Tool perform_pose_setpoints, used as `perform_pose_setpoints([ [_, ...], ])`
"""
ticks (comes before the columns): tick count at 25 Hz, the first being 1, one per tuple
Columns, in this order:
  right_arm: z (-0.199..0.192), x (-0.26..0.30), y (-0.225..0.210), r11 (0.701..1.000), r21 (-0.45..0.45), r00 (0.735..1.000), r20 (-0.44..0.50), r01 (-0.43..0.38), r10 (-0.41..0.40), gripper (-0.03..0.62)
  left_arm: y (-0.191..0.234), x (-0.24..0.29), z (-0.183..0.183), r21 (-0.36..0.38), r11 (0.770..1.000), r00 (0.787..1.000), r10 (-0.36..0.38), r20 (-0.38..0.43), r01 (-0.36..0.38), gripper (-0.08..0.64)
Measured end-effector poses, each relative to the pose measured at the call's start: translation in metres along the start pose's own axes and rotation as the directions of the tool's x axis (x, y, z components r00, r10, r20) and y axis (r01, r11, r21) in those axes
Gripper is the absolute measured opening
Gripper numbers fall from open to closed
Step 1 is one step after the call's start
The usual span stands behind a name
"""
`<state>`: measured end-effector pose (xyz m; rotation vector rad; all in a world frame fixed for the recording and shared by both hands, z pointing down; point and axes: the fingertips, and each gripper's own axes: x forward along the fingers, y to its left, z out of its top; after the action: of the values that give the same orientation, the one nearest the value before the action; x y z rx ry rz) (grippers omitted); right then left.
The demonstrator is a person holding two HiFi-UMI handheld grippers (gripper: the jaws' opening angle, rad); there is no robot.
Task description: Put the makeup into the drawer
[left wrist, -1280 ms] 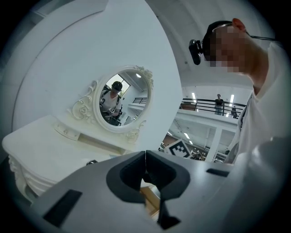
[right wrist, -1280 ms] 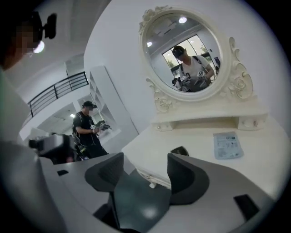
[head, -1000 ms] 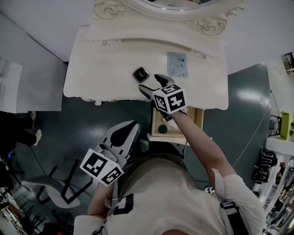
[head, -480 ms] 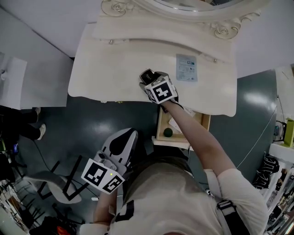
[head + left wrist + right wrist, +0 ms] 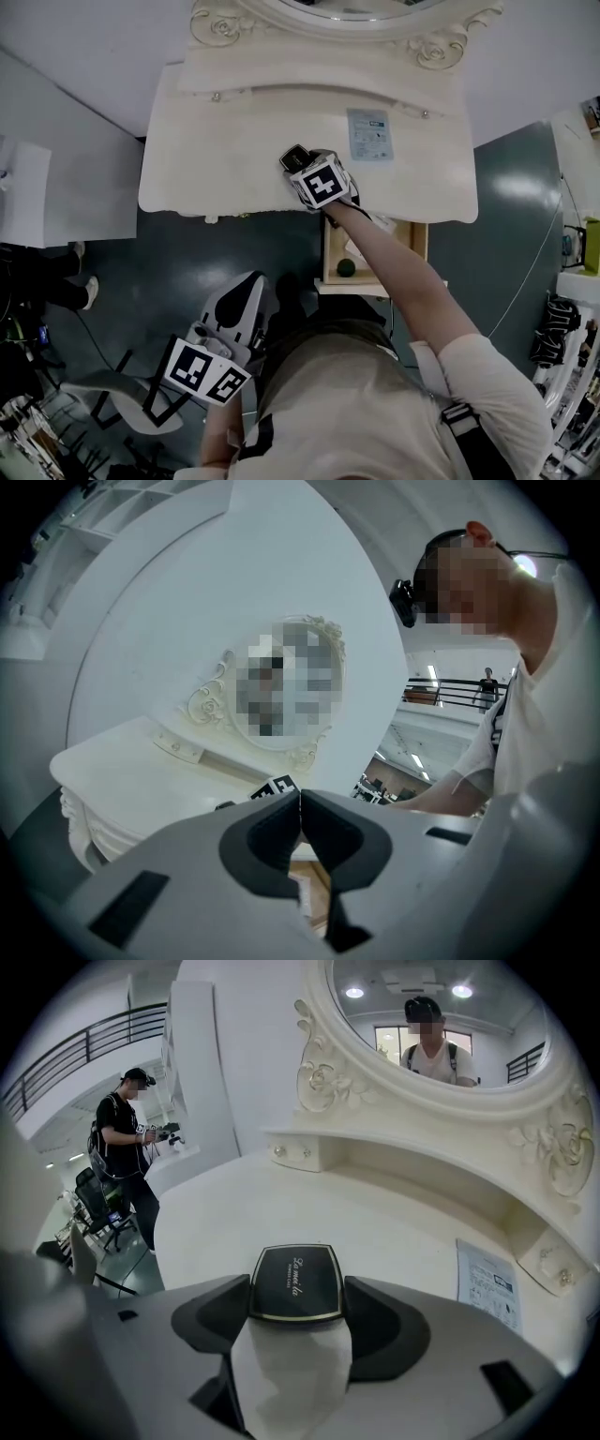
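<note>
Right claw (image 5: 298, 1309) is out over the worktop (image 5: 225, 141) and it has the makeup compact (image 5: 296, 1283) pinched between its two jaws, one pad pressed on each side of the black, gold-rimmed case. From the head view, that compact (image 5: 293, 156) sits near the front edge of the worktop, about midway along it. Whether it rests on the surface or is lifted clear, I can't tell. The drawer (image 5: 410, 246) hangs open below the front edge, toward the right corner, with a green ball (image 5: 346, 268) lying inside. A printed leaflet (image 5: 369, 135) lies flat near the back right of the worktop, below the ornate mirror (image 5: 441, 1016). Left claw (image 5: 300, 827) is held low by the person's side, jaws pressed together with nothing between them.
</note>
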<state>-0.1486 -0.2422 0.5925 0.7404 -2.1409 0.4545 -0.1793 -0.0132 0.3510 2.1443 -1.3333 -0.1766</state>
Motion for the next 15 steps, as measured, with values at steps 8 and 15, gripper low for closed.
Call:
perform_pose_setpoints([
  [8, 0.02, -0.053, 0.03, 1.0, -0.018, 0.993, 0.114, -0.019, 0.021, 0.33, -0.011, -0.012, 0.008, 0.045, 0.995, 0.996, -0.092, -0.001, 0.092, 0.056],
  [15, 0.021, -0.096, 0.052, 0.999, -0.032, 0.987, 0.161, 0.001, 0.004, 0.33, -0.024, -0.029, 0.016, 0.082, 0.983, 0.986, -0.166, 0.01, 0.165, 0.057],
])
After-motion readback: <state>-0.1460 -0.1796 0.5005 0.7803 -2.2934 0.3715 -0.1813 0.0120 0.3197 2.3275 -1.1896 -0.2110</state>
